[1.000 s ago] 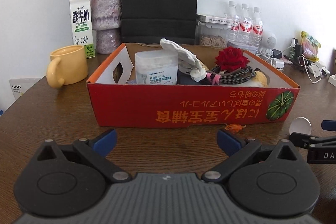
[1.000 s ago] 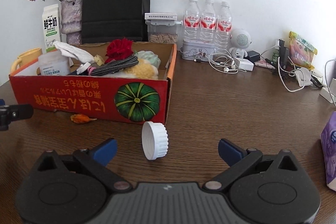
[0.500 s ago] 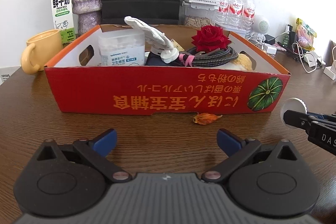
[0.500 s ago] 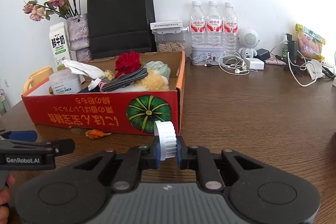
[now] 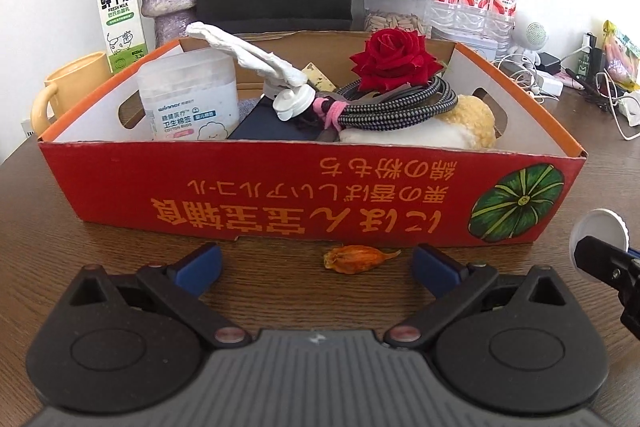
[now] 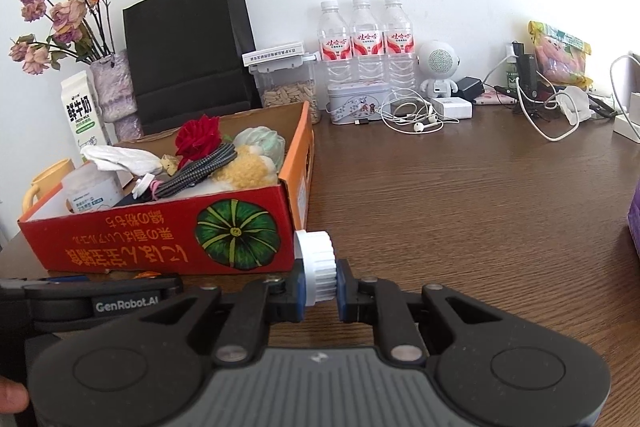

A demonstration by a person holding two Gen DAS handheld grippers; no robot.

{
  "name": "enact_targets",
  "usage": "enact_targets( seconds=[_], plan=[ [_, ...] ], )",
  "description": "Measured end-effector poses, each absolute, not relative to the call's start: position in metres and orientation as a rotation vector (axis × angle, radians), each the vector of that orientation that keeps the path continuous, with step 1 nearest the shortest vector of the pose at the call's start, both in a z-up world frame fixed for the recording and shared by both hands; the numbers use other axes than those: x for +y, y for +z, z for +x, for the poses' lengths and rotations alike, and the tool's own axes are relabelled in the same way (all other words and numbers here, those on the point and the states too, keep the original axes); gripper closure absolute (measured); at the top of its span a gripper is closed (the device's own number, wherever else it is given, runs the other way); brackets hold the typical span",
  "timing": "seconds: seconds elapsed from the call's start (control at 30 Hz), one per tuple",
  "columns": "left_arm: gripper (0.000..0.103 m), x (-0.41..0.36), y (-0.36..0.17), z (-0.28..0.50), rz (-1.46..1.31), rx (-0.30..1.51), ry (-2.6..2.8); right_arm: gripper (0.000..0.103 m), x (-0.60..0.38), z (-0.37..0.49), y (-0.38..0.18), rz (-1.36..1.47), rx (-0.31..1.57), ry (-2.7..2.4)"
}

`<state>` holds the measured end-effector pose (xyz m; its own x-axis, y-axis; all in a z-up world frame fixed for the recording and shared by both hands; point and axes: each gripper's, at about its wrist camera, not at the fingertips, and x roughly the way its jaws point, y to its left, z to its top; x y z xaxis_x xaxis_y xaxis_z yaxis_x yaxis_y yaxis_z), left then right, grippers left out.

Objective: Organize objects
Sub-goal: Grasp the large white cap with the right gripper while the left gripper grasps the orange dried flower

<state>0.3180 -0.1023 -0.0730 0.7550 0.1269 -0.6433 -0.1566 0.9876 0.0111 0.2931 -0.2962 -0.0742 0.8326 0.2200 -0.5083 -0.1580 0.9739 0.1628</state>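
The right gripper (image 6: 319,294) has its jaws clenched on one white ribbed cap (image 6: 317,268), held on edge low in the centre of the right wrist view, just in front of the near right corner of the red cardboard box (image 6: 160,235). In the left wrist view the same cap (image 5: 599,233) appears at the right edge, partly behind the black tip of the right gripper. The left gripper (image 5: 316,264) has its jaws released and wide apart, with one dried orange bud (image 5: 354,257) lying on the bench (image 5: 120,247) between the fingertips, just before the box (image 5: 280,195).

Three water bottles (image 6: 364,43) with red labels stand in a row against the wall, upper centre of the right wrist view. One milk carton (image 5: 120,15), upper left of the left view, reads "FRESH MILK". One tub of cotton buds (image 5: 188,95) inside the box reads "winner" and "COTTON BUDS". One red rose (image 5: 394,59) sits on a coiled braided cable (image 5: 400,107) in the box. One yellow mug (image 5: 60,87) stands to the left of the box, and one black paper bag (image 6: 188,43) behind it.

Only the right view shows the "GenRobot.AI" lettering on the left gripper's body at lower left, a white robot-shaped speaker (image 6: 440,67) and white earphones (image 6: 416,115). Only the left view shows the bud clearly.
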Motion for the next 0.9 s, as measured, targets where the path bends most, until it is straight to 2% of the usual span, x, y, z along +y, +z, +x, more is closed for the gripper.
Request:
enact_targets(
  seconds=[0.43, 0.53, 0.57, 0.6, 0.63, 0.67, 0.8, 0.83, 0.87, 0.9],
  plan=[
    [0.001, -0.103, -0.073, 0.320, -0.045, 0.698, 0.155, 0.089, -0.296, 0.292, -0.074, 0.120, 0.555, 0.202],
    [0.016, -0.104, -0.071, 0.317, -0.039, 0.680, 0.140, 0.089, -0.295, 0.292, -0.074, 0.119, 0.556, 0.205],
    [0.029, -0.106, -0.070, 0.314, -0.032, 0.670, 0.124, 0.089, -0.295, 0.292, -0.075, 0.118, 0.556, 0.207],
    [0.037, -0.108, -0.070, 0.311, -0.024, 0.660, 0.107, 0.089, -0.295, 0.292, -0.075, 0.116, 0.559, 0.209],
    [0.056, -0.110, -0.069, 0.307, -0.013, 0.651, 0.100, 0.089, -0.295, 0.292, -0.075, 0.114, 0.562, 0.210],
    [0.063, -0.111, -0.068, 0.304, -0.007, 0.644, 0.089, 0.089, -0.294, 0.292, -0.075, 0.113, 0.564, 0.210],
    [0.064, -0.109, -0.067, 0.298, -0.003, 0.646, 0.036, 0.086, -0.295, 0.290, -0.075, 0.110, 0.569, 0.202],
    [0.064, -0.106, -0.067, 0.296, -0.011, 0.647, 0.028, 0.078, -0.296, 0.290, -0.075, 0.113, 0.568, 0.201],
    [0.064, -0.103, -0.067, 0.294, -0.019, 0.647, 0.022, 0.060, -0.296, 0.289, -0.074, 0.113, 0.567, 0.198],
    [0.064, -0.098, -0.066, 0.292, -0.029, 0.647, 0.019, 0.048, -0.297, 0.288, -0.074, 0.108, 0.569, 0.192]
  ],
)
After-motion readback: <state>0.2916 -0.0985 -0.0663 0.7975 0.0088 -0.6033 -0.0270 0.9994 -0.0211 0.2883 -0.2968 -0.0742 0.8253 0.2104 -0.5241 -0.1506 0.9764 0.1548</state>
